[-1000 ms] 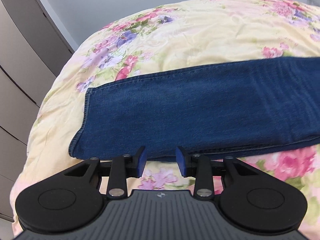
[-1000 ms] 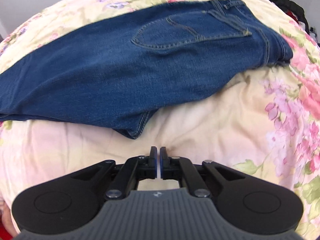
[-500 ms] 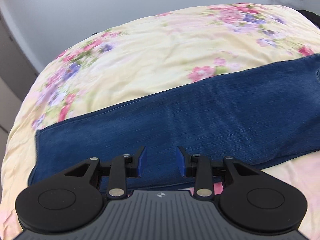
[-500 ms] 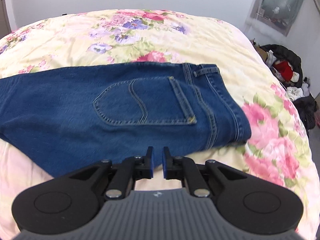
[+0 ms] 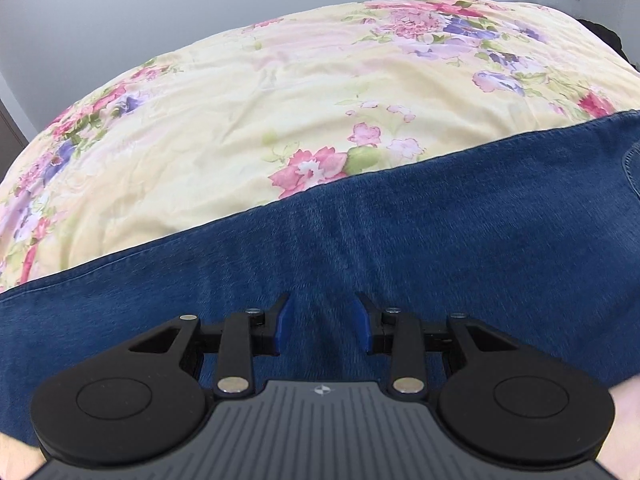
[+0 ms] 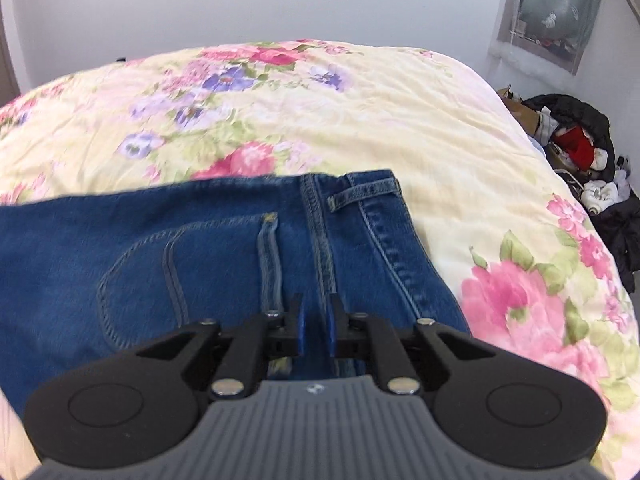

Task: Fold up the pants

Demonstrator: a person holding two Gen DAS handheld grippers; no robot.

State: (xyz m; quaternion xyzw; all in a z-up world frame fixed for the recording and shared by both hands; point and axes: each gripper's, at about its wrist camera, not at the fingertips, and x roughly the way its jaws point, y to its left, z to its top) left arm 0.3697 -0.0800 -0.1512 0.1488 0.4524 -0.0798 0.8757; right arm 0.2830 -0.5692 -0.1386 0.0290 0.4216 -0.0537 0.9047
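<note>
Hovering over pants (image 5: 400, 248), left hand-held gripper (image 5: 322, 330) half-open, empty

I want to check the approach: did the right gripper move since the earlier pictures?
Yes. The right gripper has moved from the bare floral cover in over the jeans, toward the waistband end; its jaws have just been opening, nothing between them.

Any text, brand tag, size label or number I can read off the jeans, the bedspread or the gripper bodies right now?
No readable text in either view.
jeans: stitching, pocket and belt loop only; no tag or patch shows.
floral bedspread: flower print, no lettering.
left gripper and right gripper: a small round emblem on each body, no letters.
wall hanging: pale figures, too blurred to read.
</note>
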